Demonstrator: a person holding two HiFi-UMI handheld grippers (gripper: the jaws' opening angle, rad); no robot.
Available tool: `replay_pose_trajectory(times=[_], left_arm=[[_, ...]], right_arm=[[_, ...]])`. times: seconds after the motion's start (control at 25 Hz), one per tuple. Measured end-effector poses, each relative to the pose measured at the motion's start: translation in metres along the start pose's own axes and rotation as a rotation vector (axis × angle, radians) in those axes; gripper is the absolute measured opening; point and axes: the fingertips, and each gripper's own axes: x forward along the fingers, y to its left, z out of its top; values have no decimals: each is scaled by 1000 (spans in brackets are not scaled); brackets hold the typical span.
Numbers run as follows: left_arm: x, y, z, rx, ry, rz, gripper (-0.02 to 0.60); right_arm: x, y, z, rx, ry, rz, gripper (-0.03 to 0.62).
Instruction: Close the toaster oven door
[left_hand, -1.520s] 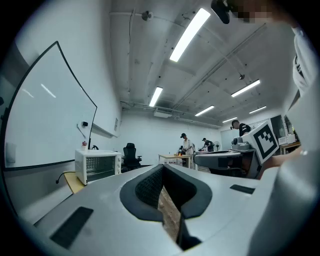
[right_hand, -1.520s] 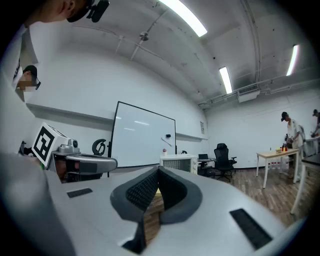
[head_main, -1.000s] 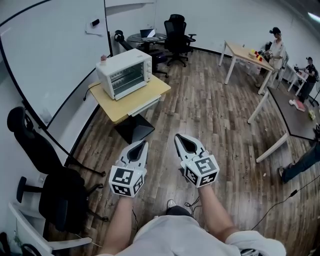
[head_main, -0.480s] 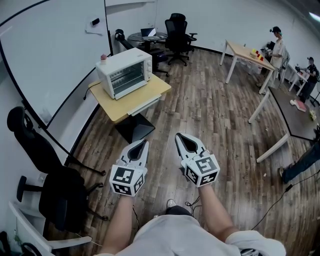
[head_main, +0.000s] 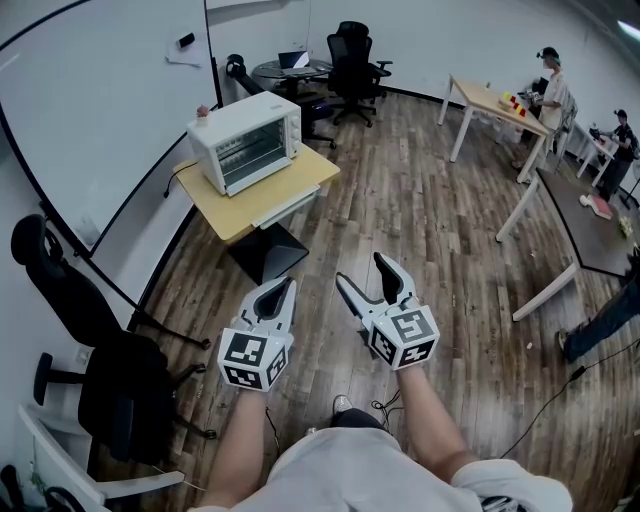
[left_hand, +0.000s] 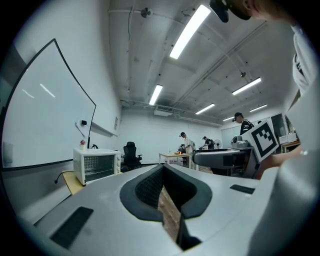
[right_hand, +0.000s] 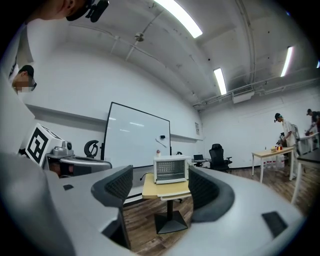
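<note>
Both grippers are held low in front of the person, over the wood plank floor (head_main: 430, 230) and well apart from the work area. The left gripper (head_main: 287, 285) has its jaws drawn in narrow: in the left gripper view only a thin slit remains between the ribbed pads (left_hand: 149, 187), with floor boards showing through and nothing clamped. The right gripper (head_main: 360, 270) has its jaws spread wide, and nothing sits against either pad. In the right gripper view the gap frames the white toaster oven (right_hand: 170, 170), but far off. The two grippers sit side by side, near each other and not touching. The toaster oven (head_main: 248, 143) stands on a small yellow-topped pedestal table (head_main: 275, 195) next to the whiteboard (head_main: 90, 110), toward the upper left of the head view. Its glass door faces the open room and stands upright, flush with the front, so we read it as shut. A small pink-topped object (head_main: 203, 112) rests on the oven's top near its rear corner; we cannot tell what it is. A cable (head_main: 172, 172) hangs off the table's wall side. A black office chair (head_main: 110, 370) stands at the left, near the person. Farther back are another black office chair (head_main: 352, 60) and two light tables where other people (head_main: 552, 85) stand.
</note>
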Motion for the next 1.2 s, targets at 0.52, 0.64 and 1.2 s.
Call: replay_pose_trajectory(times=[0.52, 0.64, 1.2], left_arm=[[12, 6, -4, 9, 16, 20, 12], [24, 10, -6, 12, 25, 33, 12], [112, 36, -4, 20, 48, 129, 12]], right_arm=[[12, -15, -3, -12, 3, -6, 376], [22, -23, -6, -10, 7, 12, 362], [90, -101, 4, -28, -13, 84, 367]])
